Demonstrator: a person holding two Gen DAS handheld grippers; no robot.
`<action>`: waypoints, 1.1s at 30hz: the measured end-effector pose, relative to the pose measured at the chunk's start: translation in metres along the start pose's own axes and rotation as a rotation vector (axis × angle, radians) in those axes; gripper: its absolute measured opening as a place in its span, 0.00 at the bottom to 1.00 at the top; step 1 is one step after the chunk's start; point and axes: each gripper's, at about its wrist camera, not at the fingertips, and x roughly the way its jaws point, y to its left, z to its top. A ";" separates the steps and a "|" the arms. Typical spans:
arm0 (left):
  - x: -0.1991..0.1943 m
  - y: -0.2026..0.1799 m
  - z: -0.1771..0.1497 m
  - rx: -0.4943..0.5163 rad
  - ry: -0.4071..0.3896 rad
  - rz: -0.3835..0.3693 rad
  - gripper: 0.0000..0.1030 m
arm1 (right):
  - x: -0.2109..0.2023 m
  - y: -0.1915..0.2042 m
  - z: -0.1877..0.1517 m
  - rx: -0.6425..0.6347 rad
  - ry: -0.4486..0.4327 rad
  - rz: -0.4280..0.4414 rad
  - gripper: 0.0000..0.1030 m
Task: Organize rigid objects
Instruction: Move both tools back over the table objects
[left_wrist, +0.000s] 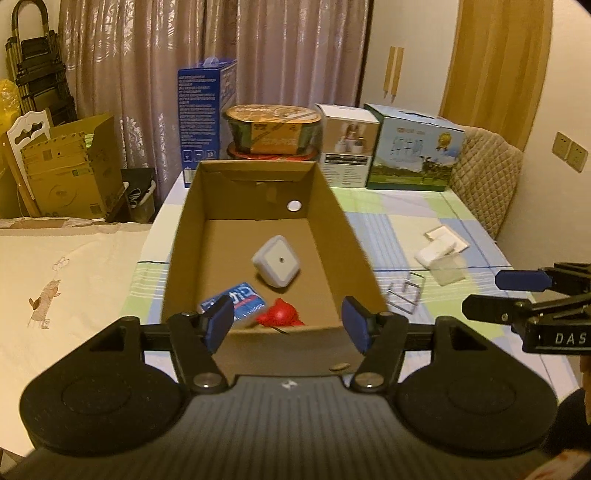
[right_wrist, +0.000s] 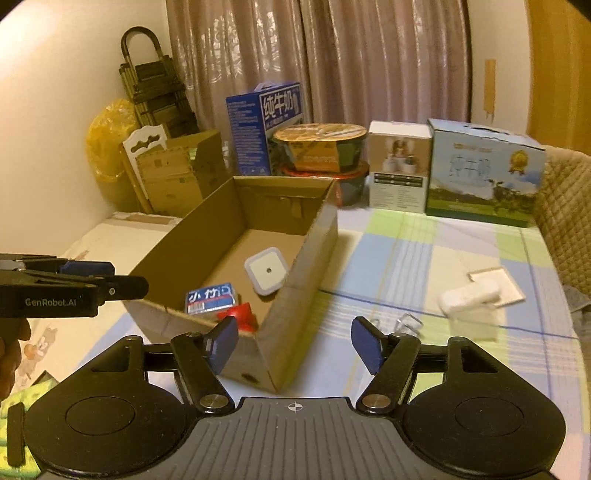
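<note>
Three things already lie in the open cardboard box (left_wrist: 207, 229): a white rounded-square plug-in device (left_wrist: 276, 263), a blue printed card pack (left_wrist: 236, 300) and a small red glossy piece (left_wrist: 277, 314), all near the front end of the floor. Both tools look to be between picks: the left gripper (left_wrist: 289, 322) hangs over the box's near wall with its blue pads apart and nothing between them, and the right gripper (right_wrist: 293, 344) hovers at the box's right front corner, likewise half open and empty. Still out on the checked tablecloth (right_wrist: 406, 258), well apart from the box, are two small bent-wire clips (right_wrist: 397, 322), a white plastic case (right_wrist: 467, 299) and a flat framed tile (right_wrist: 496, 284) touching it (the blur hides finer detail). The next move probably calls for the right gripper to swing right and low, closing narrowly on a thin, springy clip, or wider across the smooth hard case.
</note>
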 end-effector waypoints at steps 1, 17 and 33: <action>-0.004 -0.005 -0.002 -0.001 -0.001 -0.005 0.62 | -0.006 -0.002 -0.003 0.003 -0.003 -0.007 0.66; -0.029 -0.068 -0.016 0.037 -0.028 -0.063 0.95 | -0.085 -0.058 -0.038 0.118 -0.042 -0.137 0.81; -0.008 -0.138 -0.018 0.146 -0.027 -0.151 0.99 | -0.117 -0.120 -0.056 0.222 -0.062 -0.237 0.83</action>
